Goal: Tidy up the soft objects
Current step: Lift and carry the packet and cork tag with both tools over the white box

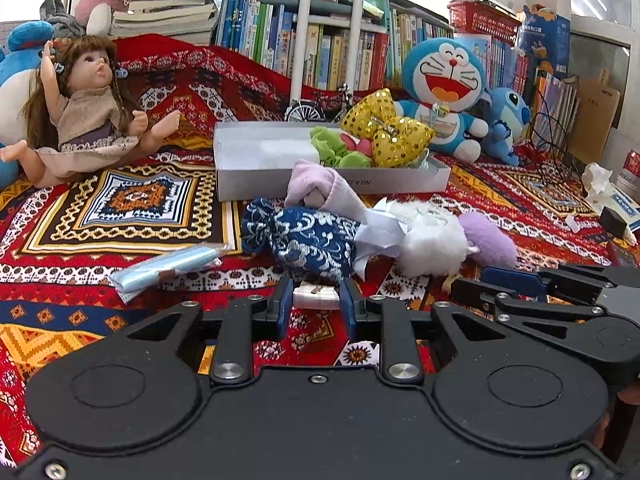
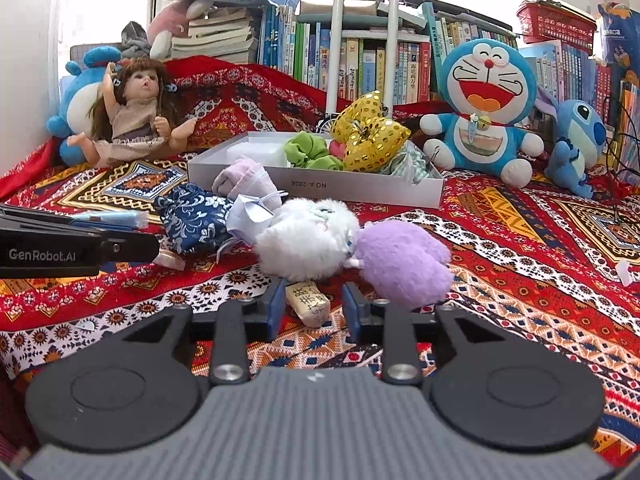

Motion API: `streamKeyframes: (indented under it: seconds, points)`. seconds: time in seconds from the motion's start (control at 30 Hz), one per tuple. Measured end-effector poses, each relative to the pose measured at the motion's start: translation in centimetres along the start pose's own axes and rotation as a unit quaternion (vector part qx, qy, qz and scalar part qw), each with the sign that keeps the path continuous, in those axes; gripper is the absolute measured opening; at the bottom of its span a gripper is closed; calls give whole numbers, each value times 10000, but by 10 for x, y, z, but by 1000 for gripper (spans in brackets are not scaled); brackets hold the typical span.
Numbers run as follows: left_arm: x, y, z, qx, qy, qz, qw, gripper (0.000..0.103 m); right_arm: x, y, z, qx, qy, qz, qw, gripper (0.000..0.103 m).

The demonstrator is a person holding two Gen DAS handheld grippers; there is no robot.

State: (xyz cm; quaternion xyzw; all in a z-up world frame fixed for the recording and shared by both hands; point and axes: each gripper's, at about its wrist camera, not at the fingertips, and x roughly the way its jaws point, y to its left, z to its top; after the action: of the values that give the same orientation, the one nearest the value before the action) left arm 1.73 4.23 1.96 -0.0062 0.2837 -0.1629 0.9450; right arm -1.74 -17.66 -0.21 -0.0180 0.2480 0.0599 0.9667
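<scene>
A blue patterned pouch point(image 1: 308, 236) lies on the red woven cloth, and my left gripper point(image 1: 316, 292) is shut on its small white tag point(image 1: 316, 297). Beside the pouch are a white fluffy plush point(image 2: 308, 236) and a purple fluffy one point(image 2: 400, 264). A beige tag with writing point(image 2: 308, 302) lies between the fingers of my right gripper point(image 2: 314, 300). It rests against the left finger, the right one stands clear of it, and the gripper is open. A lilac cloth point(image 2: 248, 180) leans on the white box point(image 2: 320, 190), which holds a gold sequin bow point(image 2: 368, 136) and a green scrunchie point(image 2: 312, 150).
A doll point(image 1: 84, 120) sits at the back left, and a Doraemon plush point(image 2: 484, 108) and a blue Stitch plush point(image 2: 576, 144) at the back right. Books line the rear. A light-blue packet point(image 1: 168, 264) lies left of the pouch. Tissues and small boxes point(image 1: 612, 200) sit far right.
</scene>
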Motion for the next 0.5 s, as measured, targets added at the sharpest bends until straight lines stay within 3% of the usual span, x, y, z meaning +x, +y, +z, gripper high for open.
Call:
streamKeyframes:
  seconds: [0.13,0.2,0.27,0.5]
  points:
    - [6,0,-3,33,131,40,9999,24,6,0,0,-42,31,-18,10000,50]
    - [9,-1,-4,65,168,60,9998,29,7,1,0,-70,28,-16,10000,50]
    - [11,-2,-5,101,161,67,9998,39,9,1,1,-121,29,-28,9999,50]
    - [21,-3,-4,161,200,105,9996,44,13,3,2,-133,71,10,9999,50]
